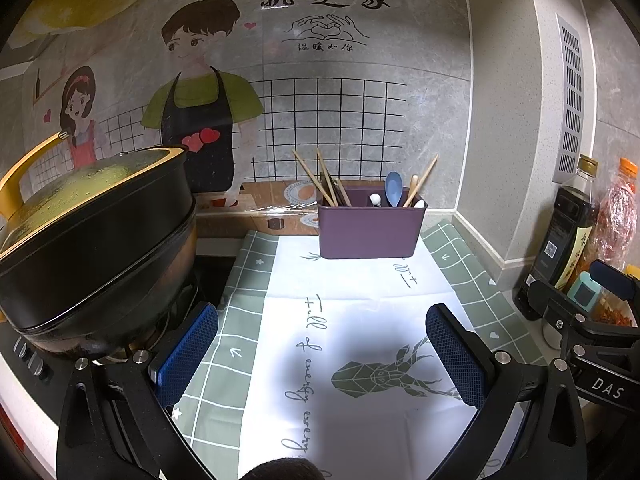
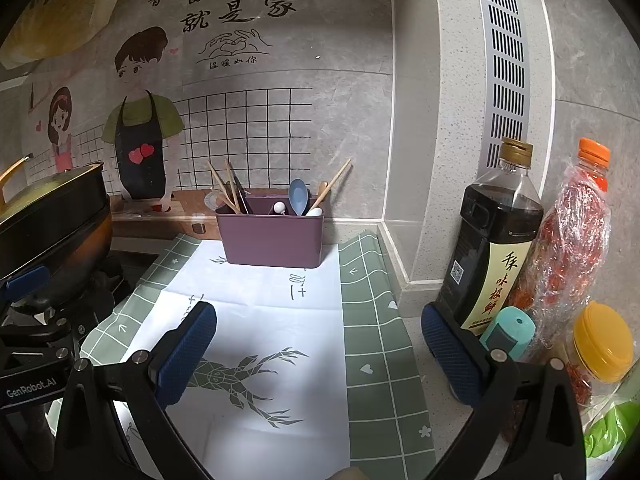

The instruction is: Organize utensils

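Utensils, wooden chopsticks (image 1: 320, 178) and a blue spoon (image 1: 393, 188), stand in the purple plastic holder (image 1: 370, 232) at twelve o'clock. I hold left gripper (image 1: 322, 356) and right gripper (image 2: 320, 354) jaws spread, empty; sorting looks finished.

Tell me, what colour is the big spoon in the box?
Light blue spoon, clearest in the right wrist view.

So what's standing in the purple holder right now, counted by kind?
In the purple holder:
Blue spoon: 1
White-ended utensils: 2
Wooden chopsticks or sticks: at least 4; the left bunch overlaps, so the exact number is unclear
Total: at least 7
Both grippers are open and hold nothing.
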### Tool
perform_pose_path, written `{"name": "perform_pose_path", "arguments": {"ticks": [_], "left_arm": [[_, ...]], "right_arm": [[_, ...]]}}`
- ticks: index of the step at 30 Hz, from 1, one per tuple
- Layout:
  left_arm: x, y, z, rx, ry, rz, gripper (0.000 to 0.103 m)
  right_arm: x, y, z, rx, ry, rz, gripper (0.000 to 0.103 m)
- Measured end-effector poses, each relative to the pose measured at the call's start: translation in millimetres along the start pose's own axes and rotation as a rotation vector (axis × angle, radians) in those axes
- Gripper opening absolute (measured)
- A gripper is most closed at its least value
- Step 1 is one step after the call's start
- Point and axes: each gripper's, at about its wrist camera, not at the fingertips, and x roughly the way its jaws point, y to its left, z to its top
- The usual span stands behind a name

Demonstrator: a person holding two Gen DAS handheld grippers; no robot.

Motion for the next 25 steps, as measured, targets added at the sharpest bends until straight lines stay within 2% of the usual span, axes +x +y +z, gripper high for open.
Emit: {"name": "perform_pose_path", "arguments": {"ticks": [25], "left_arm": [[-6.4,-5.3,-2.4,-0.004,-0.007,0.014,0.103]], "right_arm": [[-1.3,0.6,-0.6,0.0,-0.001,0.002,0.102]]}}
